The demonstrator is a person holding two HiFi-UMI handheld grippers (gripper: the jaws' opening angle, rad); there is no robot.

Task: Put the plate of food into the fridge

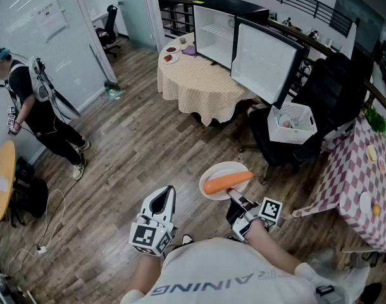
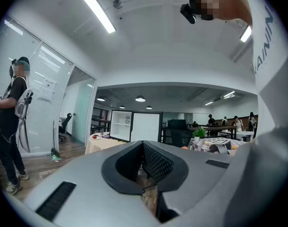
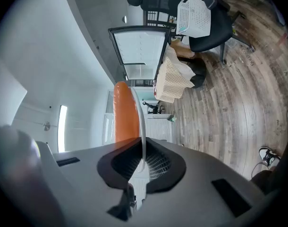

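In the head view a white plate (image 1: 217,172) carries a long orange carrot (image 1: 226,182) and is held level above the wooden floor. My right gripper (image 1: 235,199) is shut on the plate's near rim. The right gripper view shows the plate (image 3: 142,117) edge-on between the pads, with the carrot (image 3: 124,112) beside it. My left gripper (image 1: 162,199) hangs to the plate's left, shut with nothing in it. The small fridge (image 1: 213,29) stands far ahead with its white inside showing, its door (image 1: 264,59) swung wide. In the left gripper view the fridge (image 2: 135,126) is distant.
A round table with a cream cloth (image 1: 199,78) and small dishes stands in front of the fridge. A black chair bearing a white basket (image 1: 292,121) is ahead right, a checkered table (image 1: 357,176) at the right. A person (image 1: 38,106) stands far left; a cable (image 1: 49,223) lies on the floor.
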